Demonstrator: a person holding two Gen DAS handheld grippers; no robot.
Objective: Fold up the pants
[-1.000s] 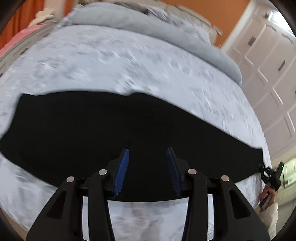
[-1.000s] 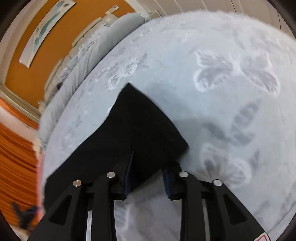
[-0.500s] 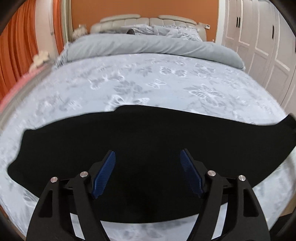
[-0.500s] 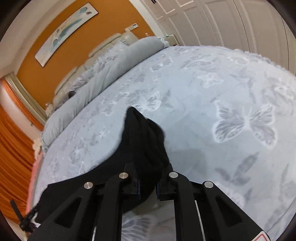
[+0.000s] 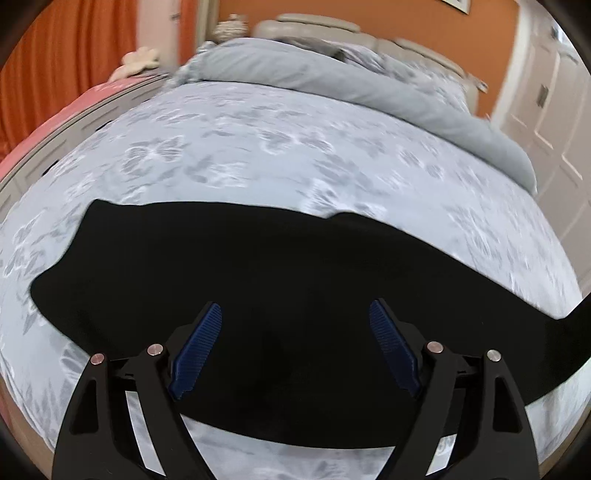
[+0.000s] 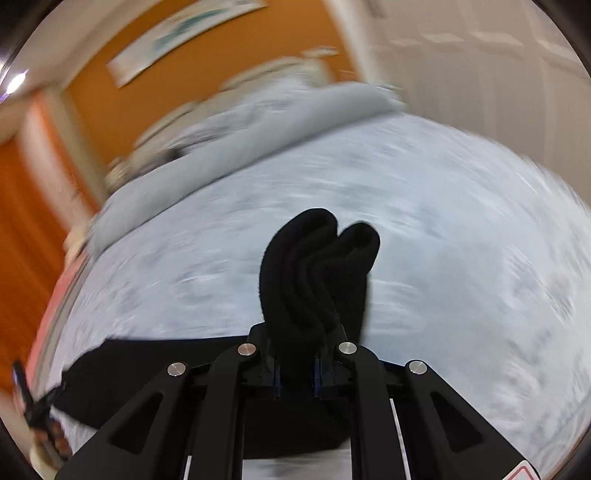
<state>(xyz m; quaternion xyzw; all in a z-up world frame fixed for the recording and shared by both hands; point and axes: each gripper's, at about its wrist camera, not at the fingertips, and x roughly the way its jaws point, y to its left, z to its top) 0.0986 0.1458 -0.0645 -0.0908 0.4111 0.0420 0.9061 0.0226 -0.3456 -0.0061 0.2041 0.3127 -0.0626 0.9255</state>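
Black pants lie stretched across the grey butterfly-print bedspread. In the left wrist view my left gripper hovers over their near middle with its jaws opening wide; nothing sits between the blue pads. The pants' right end rises off the bed at the frame's right edge. In the right wrist view my right gripper is shut on that end of the pants, which bunches in folds above the fingers. The rest of the pants trails down to the left.
A rolled grey duvet and a padded headboard lie at the far end of the bed. Orange curtains hang on the left, white closet doors stand on the right. The other hand-held gripper shows at lower left in the right wrist view.
My right gripper shut on the pants' end and lifted it off the bed, rolling as it rose. My left gripper's jaws spread wide over the pants' middle.
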